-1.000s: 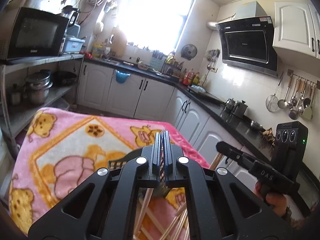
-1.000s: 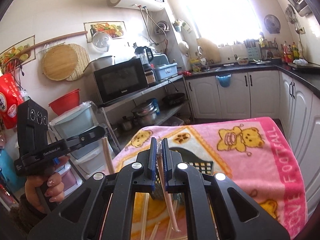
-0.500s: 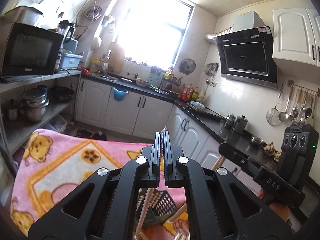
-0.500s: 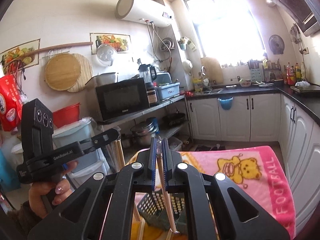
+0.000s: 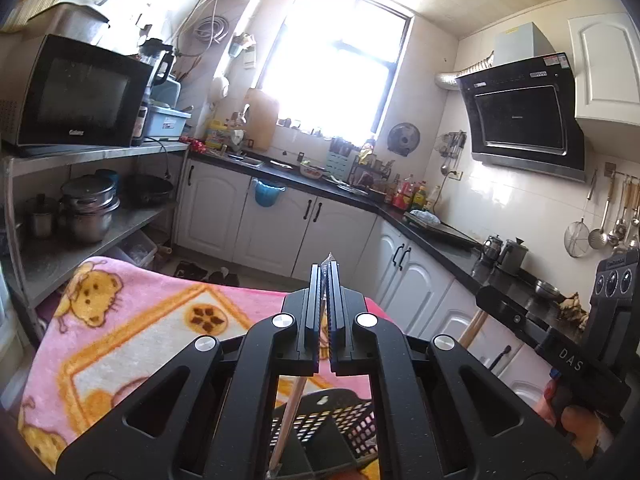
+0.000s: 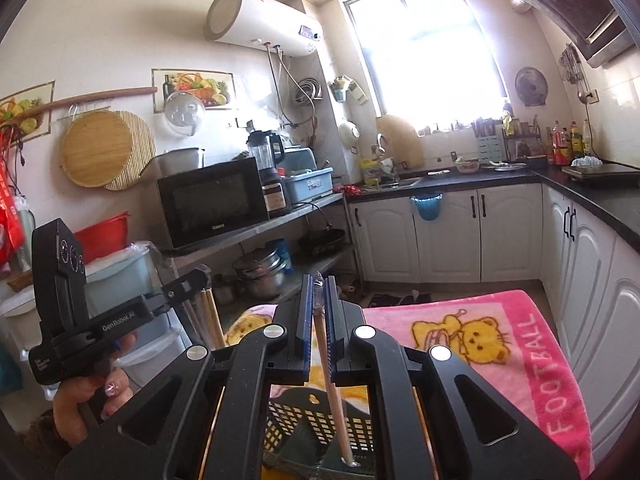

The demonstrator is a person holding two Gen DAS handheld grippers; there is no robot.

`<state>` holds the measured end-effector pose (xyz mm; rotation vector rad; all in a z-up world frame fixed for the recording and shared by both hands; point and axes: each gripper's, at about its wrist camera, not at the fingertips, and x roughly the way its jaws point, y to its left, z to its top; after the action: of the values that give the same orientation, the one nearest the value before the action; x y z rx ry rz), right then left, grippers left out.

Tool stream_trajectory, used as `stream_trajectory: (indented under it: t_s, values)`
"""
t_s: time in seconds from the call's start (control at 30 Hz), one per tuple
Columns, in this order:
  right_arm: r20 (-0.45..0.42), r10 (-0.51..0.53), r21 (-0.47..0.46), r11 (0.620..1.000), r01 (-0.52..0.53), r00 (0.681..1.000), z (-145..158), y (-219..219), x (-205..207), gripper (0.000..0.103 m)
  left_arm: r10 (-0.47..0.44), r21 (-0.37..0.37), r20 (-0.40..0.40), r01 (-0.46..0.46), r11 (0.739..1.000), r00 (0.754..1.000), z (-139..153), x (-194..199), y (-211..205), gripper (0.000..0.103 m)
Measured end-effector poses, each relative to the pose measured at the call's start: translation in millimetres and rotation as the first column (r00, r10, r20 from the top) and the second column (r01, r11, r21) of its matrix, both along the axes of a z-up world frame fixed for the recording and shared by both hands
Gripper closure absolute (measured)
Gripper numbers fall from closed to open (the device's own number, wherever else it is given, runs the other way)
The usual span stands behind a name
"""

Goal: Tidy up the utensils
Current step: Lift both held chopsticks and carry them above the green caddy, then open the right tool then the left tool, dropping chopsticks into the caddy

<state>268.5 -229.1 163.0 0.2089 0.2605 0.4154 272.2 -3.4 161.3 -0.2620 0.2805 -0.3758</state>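
Both grippers have a chopstick each rn. Left gripper [image 5: 325,276] is clamped tight on a thin pale chopstick [image 5: 289,416]; long axis runs steep, top end poking just past the fingertips, lower end dropping back toward the camera and a bit left, down to the black basket [image 5: 340,420]. Looks wrapped in clear plastic at the tip, crinkly.

Right gripper [image 6: 319,286] is same deal, jaws pinched onto a pinkish-tan chopstick [image 6: 334,396], w/ a sliver of gap bc of the stick. It's near vertical too, crinkly wrapped top between the blue pads, bottom end slanting slightly right, ending over the basket [image 6: 320,428].

Basket is black plastic mesh, square holes, sits right under both grippers on a fuzzy pink blanket [image 6: 480,340] w/ yellow bear print. Each gripper is matte black w/ silver bolts. Other wooden sticks [image 6: 210,320] hang from the left gripper as seen from the right cam.
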Motion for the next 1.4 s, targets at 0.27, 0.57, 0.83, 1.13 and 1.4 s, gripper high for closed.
stream_trajectory:
  t_s: [0.27, 0.57, 0.83, 1.13, 1.4]
  values:
    - [-0.030, -0.025, -0.006, 1.000, 0.025, 0.999, -21, -2, 7, 0.097, 0.010, 0.001, -0.010, -0.010, 1.000, 1.000, -20, 7, 1, 0.102]
    - [-0.065, -0.038, -0.002, 0.999, 0.038, 0.997, -34, -7, 8, 0.096, 0.004, 0.006, -0.051, -0.004, 1.000, 0.999, -40, 11, -2, 0.102]
    - [-0.087, -0.052, 0.016, 0.998, 0.054, 0.995, -44, -19, -1, 0.078, 0.007, 0.000, -0.090, -0.007, 1.000, 0.996, -53, 11, 2, 0.101]
    - [-0.113, -0.077, 0.008, 0.997, 0.079, 0.991, -52, -28, -17, 0.066, 0.032, 0.008, -0.127, -0.031, 0.999, 0.991, -61, 1, 9, 0.074]
    - [-0.142, -0.077, -0.012, 0.997, 0.076, 0.987, -64, -29, -30, 0.058, 0.060, 0.033, -0.151, -0.056, 0.998, 0.987, -68, -12, 14, 0.045]
